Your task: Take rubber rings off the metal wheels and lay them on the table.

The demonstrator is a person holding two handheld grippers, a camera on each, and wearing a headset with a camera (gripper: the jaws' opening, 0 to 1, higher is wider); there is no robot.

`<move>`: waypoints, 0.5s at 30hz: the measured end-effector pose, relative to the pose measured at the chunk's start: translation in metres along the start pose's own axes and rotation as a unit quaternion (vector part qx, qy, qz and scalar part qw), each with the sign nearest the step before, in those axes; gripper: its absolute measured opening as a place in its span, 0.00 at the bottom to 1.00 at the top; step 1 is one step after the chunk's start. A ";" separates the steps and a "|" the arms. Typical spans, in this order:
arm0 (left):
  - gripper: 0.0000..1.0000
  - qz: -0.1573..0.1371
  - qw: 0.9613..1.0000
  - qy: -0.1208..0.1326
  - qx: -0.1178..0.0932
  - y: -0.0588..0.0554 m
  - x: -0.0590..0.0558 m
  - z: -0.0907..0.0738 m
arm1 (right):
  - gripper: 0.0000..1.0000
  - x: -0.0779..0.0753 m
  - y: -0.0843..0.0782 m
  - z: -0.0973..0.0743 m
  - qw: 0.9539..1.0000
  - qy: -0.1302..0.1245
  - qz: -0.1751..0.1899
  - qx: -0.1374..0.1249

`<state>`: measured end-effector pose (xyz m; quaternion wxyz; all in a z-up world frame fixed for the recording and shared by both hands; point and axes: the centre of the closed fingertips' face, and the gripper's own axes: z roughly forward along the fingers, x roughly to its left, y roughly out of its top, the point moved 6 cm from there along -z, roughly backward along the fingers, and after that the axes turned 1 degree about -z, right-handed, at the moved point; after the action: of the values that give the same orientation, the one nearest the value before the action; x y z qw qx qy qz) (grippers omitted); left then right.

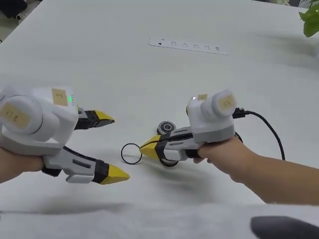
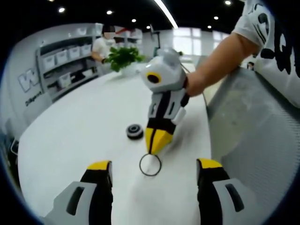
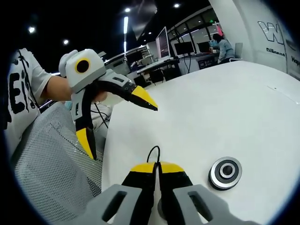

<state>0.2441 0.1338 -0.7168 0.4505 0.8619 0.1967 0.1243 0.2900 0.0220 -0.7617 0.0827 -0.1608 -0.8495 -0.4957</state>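
Right gripper (image 1: 144, 147) pinched jaws tight on rubber ring (image 1: 123, 153), which lay flat on table (image 1: 149, 74) toward near edge. Left gripper (image 1: 113, 146) hovered alongside, jaws wide apart. Metal wheel (image 1: 166, 127) sat near ring.

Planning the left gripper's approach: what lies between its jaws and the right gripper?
The rubber ring, pinched at the right gripper's tip; left gripper view shows it.

Open-plan office-lab: storage shelves (image 2: 70, 70) with bins (image 2: 61, 57), desk monitors (image 3: 164, 43), recessed ceiling lights (image 2: 108, 12).
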 end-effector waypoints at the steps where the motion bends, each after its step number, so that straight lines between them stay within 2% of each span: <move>1: 0.74 0.000 1.000 0.000 0.000 0.000 0.000 0.000 | 0.00 0.000 0.000 0.000 1.000 0.000 0.000 0.000; 15: 0.74 -0.002 1.000 0.000 0.002 -0.001 -0.001 -0.001 | 0.05 -0.001 0.001 0.000 1.000 -0.008 -0.004 -0.005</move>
<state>0.2430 0.1342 -0.7171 0.4492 0.8622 0.1991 0.1231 0.2912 0.0225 -0.7611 0.0735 -0.1617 -0.8483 -0.4988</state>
